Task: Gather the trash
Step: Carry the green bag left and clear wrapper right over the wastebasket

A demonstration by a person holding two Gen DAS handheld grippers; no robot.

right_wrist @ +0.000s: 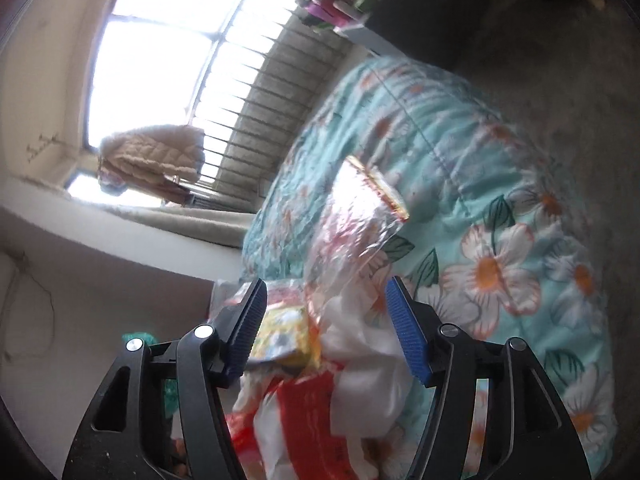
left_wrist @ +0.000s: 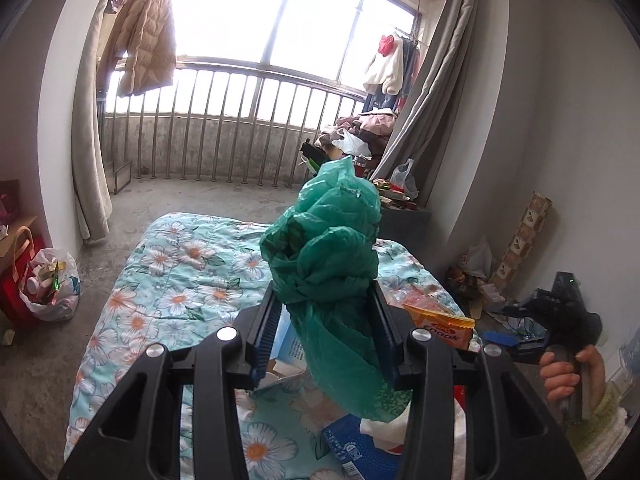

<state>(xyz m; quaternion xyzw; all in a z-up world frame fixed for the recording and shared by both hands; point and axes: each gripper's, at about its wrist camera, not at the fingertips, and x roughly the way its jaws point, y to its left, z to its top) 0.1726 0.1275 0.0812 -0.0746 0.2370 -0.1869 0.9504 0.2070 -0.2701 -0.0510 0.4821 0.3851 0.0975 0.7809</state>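
My left gripper (left_wrist: 324,292) is shut on a crumpled green plastic bag (left_wrist: 324,232), which bulges above the pads and hangs below them over the floral quilt (left_wrist: 180,280). Under it lie an orange snack packet (left_wrist: 440,326), a pale blue carton (left_wrist: 290,344) and a dark blue box (left_wrist: 352,448). My right gripper (right_wrist: 327,284) stands open and rolled sideways over a blurred heap of trash: a yellow packet (right_wrist: 280,332), white tissue (right_wrist: 360,344), a red-and-white wrapper (right_wrist: 308,412) and a clear wrapper (right_wrist: 352,216). The pads do not press on any of it. A hand (left_wrist: 568,376) holds that gripper's handle.
A white bag full of rubbish (left_wrist: 52,284) sits on the concrete floor left of the quilt, beside a red bag (left_wrist: 16,280). Clutter (left_wrist: 480,276) lines the right wall. A railing (left_wrist: 240,128), curtains and a pile of clothes (left_wrist: 360,124) stand beyond the quilt.
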